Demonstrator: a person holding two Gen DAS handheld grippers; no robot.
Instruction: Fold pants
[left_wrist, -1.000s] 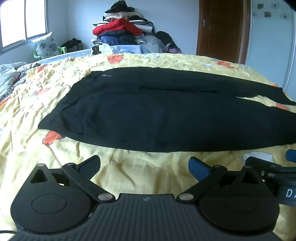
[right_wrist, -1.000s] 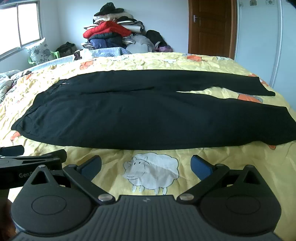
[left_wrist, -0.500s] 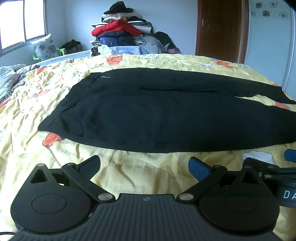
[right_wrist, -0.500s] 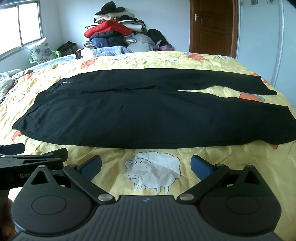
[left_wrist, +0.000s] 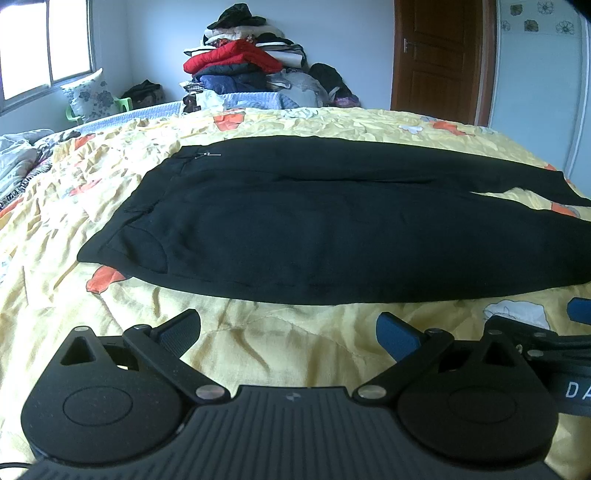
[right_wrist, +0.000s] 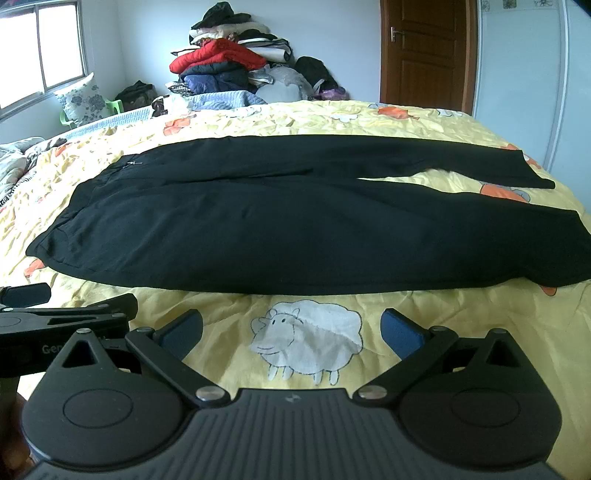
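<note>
Left wrist view: black pants (left_wrist: 332, 229) lie flat on a yellow bedspread (left_wrist: 258, 343), long axis running left to right, waistband left. The left gripper (left_wrist: 288, 332), fingers spread and empty, hovers just short of the near edge

Right wrist view: the right gripper (right_wrist: 291, 330), also spread, faces the near leg (right_wrist: 406, 251), nearer the cuffs

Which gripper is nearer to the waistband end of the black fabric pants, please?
Left. The left gripper hovers open near the pants' waistband end; the right gripper, also open, sits farther along towards the legs.
</note>
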